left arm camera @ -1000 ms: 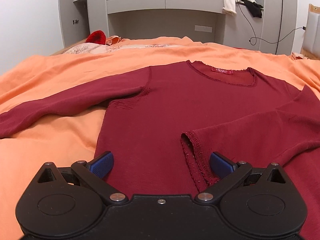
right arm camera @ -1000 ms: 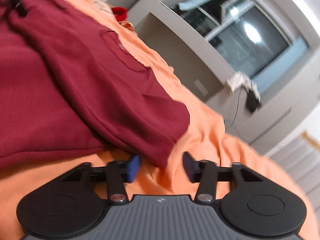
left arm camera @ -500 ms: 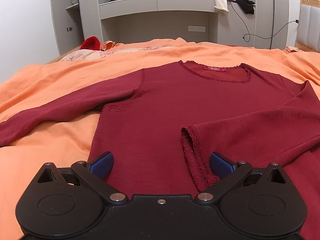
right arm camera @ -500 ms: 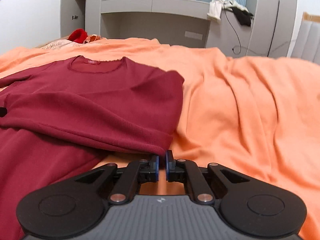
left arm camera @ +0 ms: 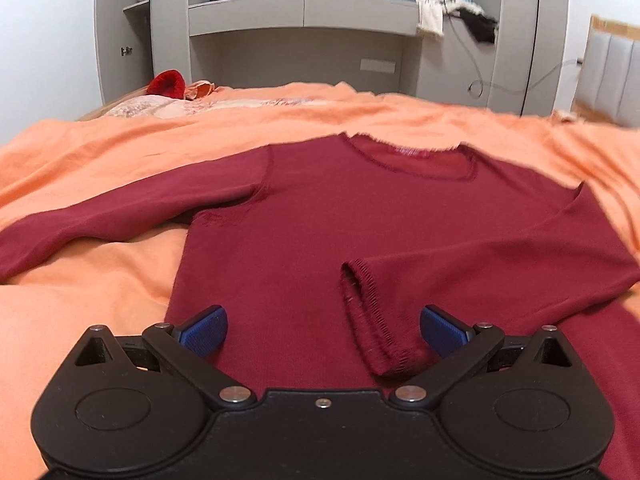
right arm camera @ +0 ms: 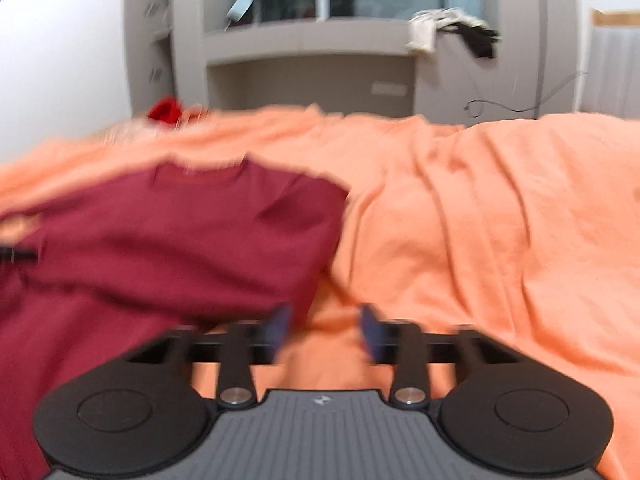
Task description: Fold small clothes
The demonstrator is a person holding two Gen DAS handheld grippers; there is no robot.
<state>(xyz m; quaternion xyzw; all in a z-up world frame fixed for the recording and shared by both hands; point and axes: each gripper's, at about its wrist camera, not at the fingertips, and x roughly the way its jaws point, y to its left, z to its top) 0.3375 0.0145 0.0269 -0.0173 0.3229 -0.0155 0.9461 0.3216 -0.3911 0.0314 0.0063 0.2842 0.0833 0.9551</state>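
**Red top half folded on the orange bed, both claws empty**

Closest to me, the left gripper point(left arm camera: 322, 330) hangs low over the hem end of the dark red top point(left arm camera: 360, 216), its blue pads spread wide and pressing nothing. The lace-edged cuff point(left arm camera: 370, 316) of the folded-in sleeve lies on the cloth between them, nearer the right-hand pad. The right gripper point(right arm camera: 325, 330) sits just off the top's folded edge, jaws opening, with only orange bedspread point(right arm camera: 480, 220) showing in the gap; that view is blurred.

The top lies flat on the bedspread, neckline away from me. One sleeve is folded across the body; the other sleeve point(left arm camera: 120, 216) stretches out sideways onto the orange cloth.

Further back, a red bundle point(left arm camera: 166, 84) rests at the bed's far edge. Behind it stands a grey wall unit point(left arm camera: 304, 20), with white and black clothes point(left arm camera: 456, 12) draped over its ledge.
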